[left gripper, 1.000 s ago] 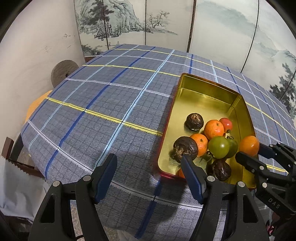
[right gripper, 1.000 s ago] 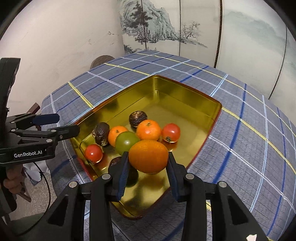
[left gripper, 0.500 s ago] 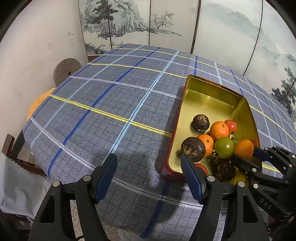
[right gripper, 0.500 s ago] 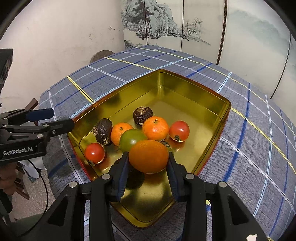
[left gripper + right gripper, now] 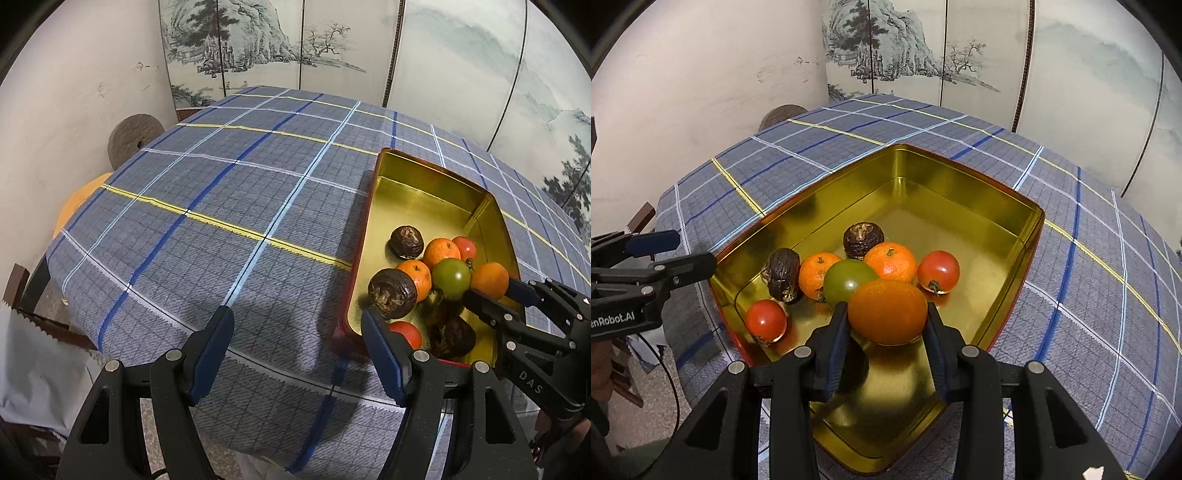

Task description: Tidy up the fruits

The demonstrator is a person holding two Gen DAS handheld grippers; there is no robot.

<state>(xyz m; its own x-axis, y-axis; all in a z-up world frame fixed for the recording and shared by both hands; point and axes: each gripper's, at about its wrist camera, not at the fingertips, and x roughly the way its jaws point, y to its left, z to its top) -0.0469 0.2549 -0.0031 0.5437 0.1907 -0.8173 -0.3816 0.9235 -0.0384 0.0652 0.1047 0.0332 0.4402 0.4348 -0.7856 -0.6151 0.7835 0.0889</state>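
Right tongs (image 5: 886, 319) are clenched on an orange (image 5: 887, 311), held over the gold tin (image 5: 1012, 206). Left tongs (image 5: 297, 345) are released, empty, above the surface. Judged: light, firm, smooth-skinned fruit; grip across its widest middle.

Glossy gold metal tin (image 5: 960, 206); matt woven plaid tablecloth (image 5: 221, 206); wrinkled dark fruit (image 5: 863, 240)

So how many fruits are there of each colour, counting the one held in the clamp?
Orange fruits: 3, one held in the right gripper
Red tomatoes: 2
Green tomato: 1
Dark brown wrinkled fruits: 3
Total: 9
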